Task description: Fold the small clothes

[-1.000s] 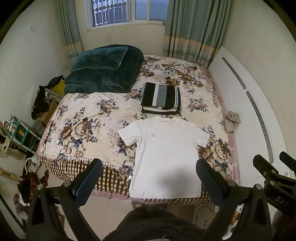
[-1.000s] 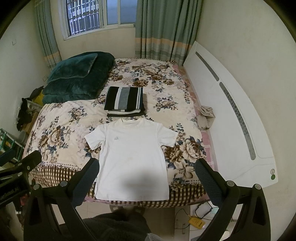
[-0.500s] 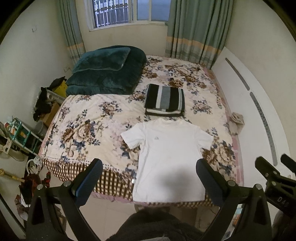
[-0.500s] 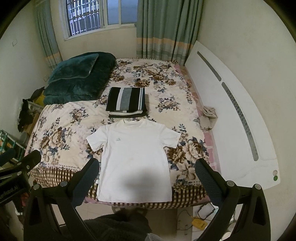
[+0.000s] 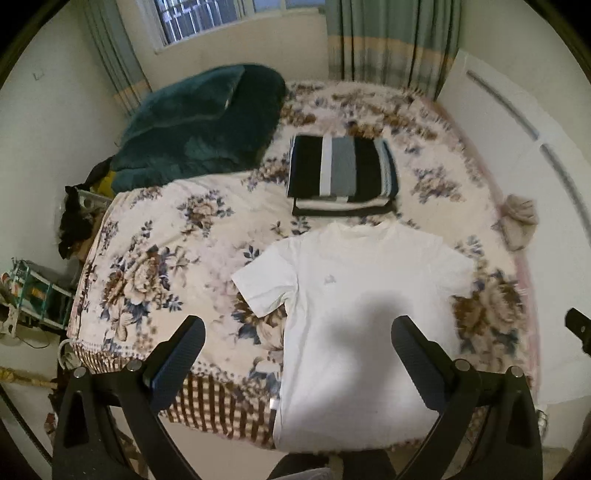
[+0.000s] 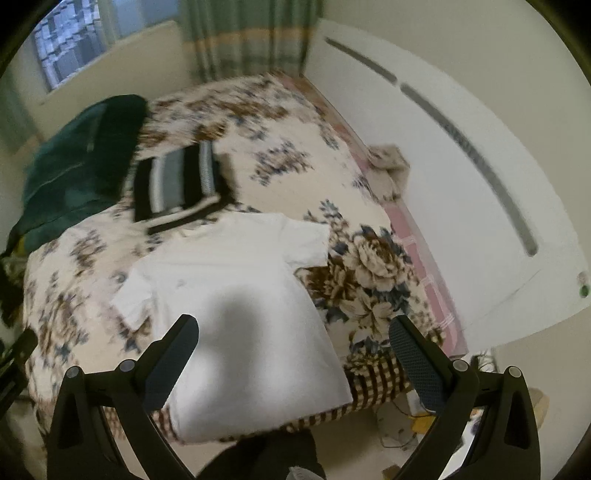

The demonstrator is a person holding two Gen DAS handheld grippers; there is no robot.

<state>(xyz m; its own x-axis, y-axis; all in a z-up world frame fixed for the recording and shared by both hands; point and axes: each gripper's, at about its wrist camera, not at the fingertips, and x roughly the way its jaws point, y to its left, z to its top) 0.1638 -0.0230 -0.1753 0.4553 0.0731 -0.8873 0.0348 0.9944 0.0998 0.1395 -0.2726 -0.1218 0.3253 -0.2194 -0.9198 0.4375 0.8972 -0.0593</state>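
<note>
A dark green duvet lies on the floral bed beneath the window

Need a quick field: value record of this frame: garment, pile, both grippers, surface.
garment: white T-shirt spread flat, front up, hem at the near edge of the bed, unfolded
folded pile: striped black, grey and white clothes just beyond the shirt's collar
left gripper: open, empty, above the shirt's lower half
right gripper: open, empty, above the shirt's right hem side
surface: floral bedspread
other: dark green duvet at the far left of the bed
image quality: right wrist view motion-blurred
</note>
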